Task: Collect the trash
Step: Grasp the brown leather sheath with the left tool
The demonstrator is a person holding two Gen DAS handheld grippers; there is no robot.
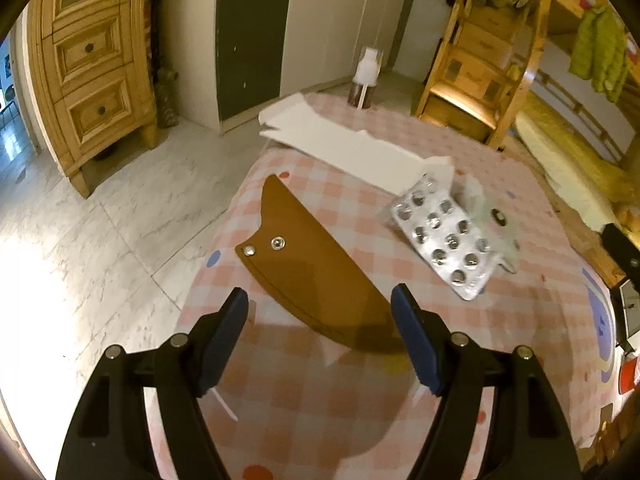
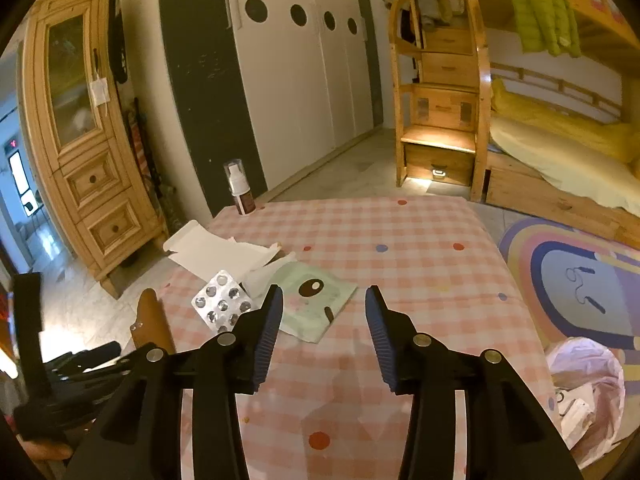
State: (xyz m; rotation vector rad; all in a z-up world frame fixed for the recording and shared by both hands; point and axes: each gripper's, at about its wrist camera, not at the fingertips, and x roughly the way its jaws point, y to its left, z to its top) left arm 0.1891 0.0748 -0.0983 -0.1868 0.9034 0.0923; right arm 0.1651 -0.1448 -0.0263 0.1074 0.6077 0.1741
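Note:
On the pink checked tablecloth (image 1: 304,408) lie a brown leather-like sheath with two rivets (image 1: 312,272), a silver blister pack (image 1: 444,236), a pale green packet (image 1: 494,220) and torn white paper (image 1: 344,140). My left gripper (image 1: 320,296) hangs open just above the sheath's near end, its pads apart from it. My right gripper (image 2: 324,292) is open and holds nothing. The green packet (image 2: 316,304) lies just beyond its left finger, with the blister pack (image 2: 222,304), the white paper (image 2: 216,248) and the sheath (image 2: 152,320) further left.
A small pump bottle (image 2: 240,192) stands at the table's far left corner. A pinkish plastic bag (image 2: 588,384) with scraps in it sits on the floor at the right, by a colourful rug (image 2: 580,280). A wooden cabinet (image 2: 80,140) stands beyond the table's left edge.

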